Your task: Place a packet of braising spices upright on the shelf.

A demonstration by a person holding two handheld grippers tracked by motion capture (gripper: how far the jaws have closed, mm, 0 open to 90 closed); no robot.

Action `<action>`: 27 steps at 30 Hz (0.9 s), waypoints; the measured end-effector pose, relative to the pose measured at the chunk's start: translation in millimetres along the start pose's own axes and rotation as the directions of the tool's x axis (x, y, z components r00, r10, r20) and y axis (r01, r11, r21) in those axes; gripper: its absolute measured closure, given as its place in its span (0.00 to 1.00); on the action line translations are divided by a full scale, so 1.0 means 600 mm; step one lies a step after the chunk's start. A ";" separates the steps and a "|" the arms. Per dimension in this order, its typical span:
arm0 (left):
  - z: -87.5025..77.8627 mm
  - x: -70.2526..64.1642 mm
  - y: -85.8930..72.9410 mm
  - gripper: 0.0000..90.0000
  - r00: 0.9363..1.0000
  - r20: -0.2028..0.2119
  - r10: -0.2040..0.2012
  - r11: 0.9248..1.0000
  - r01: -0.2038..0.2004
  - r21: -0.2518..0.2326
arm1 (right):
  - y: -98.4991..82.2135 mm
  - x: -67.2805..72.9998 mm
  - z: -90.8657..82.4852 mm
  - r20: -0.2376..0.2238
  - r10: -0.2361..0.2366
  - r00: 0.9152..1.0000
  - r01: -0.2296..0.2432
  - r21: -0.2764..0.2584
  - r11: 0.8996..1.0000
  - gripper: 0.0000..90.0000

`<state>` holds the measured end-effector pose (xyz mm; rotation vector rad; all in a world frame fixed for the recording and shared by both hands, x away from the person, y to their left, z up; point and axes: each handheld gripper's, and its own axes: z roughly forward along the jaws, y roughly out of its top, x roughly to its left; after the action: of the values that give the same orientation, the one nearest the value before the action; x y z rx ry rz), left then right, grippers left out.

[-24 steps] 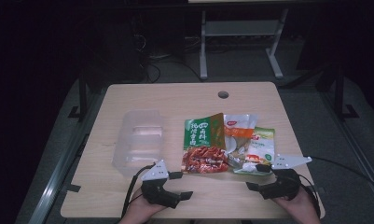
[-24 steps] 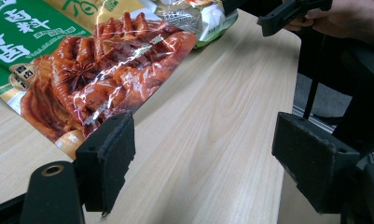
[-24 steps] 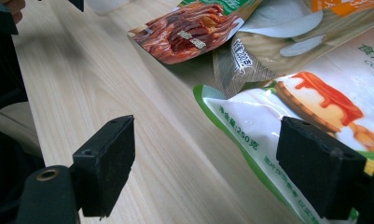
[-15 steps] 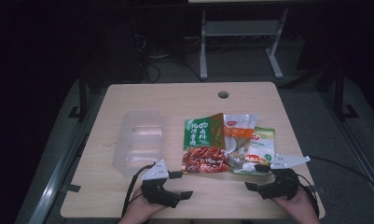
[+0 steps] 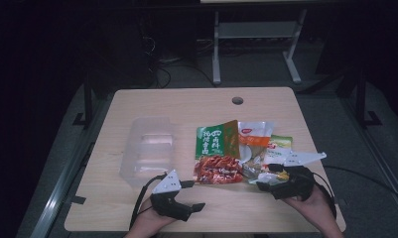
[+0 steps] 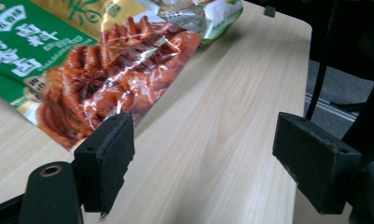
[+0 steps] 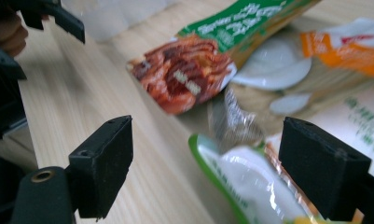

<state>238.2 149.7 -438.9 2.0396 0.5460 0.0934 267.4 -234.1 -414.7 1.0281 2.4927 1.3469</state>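
Observation:
Three snack packets lie overlapped at the table's middle right: a green and red one (image 5: pixel 216 153) (image 6: pixel 96 70) (image 7: pixel 194 70), an orange and white one (image 5: pixel 253 141) (image 7: pixel 357 46), and a green and white one (image 5: pixel 278 148) (image 7: pixel 250 186). My left gripper (image 5: pixel 193 195) (image 6: pixel 210 158) is open near the front edge, with bare wood between its jaws and the red packet corner beside its left pad. My right gripper (image 5: pixel 262 181) (image 7: pixel 205 168) is open at the near edge of the green and white packet. That packet's corner lies between its jaws, untouched by the pads.
A clear plastic container (image 5: pixel 147 148) stands left of the packets. The wooden table (image 5: pixel 186 109) has a cable hole (image 5: pixel 237 100) near its far edge. A metal stand (image 5: pixel 251 39) is on the dark floor beyond. In the right gripper view the left gripper (image 7: pixel 49 14) shows at top left.
My right gripper has edged slightly forward toward the packets. The left gripper and the packets stay where they were.

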 end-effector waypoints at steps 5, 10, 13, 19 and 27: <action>-0.001 0.006 0.001 0.23 1.000 -0.002 -0.013 1.000 0.013 -0.007 | 0.027 -0.009 0.003 -0.009 0.002 1.000 -0.001 0.014 1.000 0.19; 0.002 0.006 0.001 0.23 1.000 0.009 -0.008 1.000 0.007 0.008 | 0.060 -0.019 0.009 0.001 -0.007 1.000 0.007 0.043 0.999 0.19; 0.006 0.005 0.000 0.23 1.000 0.013 -0.001 1.000 0.000 0.014 | 0.085 -0.028 0.016 0.008 -0.008 1.000 0.008 0.047 0.999 0.18; 0.006 0.001 0.000 0.23 1.000 0.016 -0.002 1.000 0.002 0.004 | 0.107 -0.038 0.030 0.016 -0.002 1.000 0.001 0.083 0.997 0.18; 0.008 0.000 0.001 0.23 1.000 0.023 0.003 1.000 -0.003 0.007 | 0.158 -0.068 0.061 0.019 0.019 1.000 -0.022 0.156 0.988 0.20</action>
<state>240.0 145.7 -440.8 2.0457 0.5292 0.0699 361.0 -199.1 -370.5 1.0931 2.6163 1.1578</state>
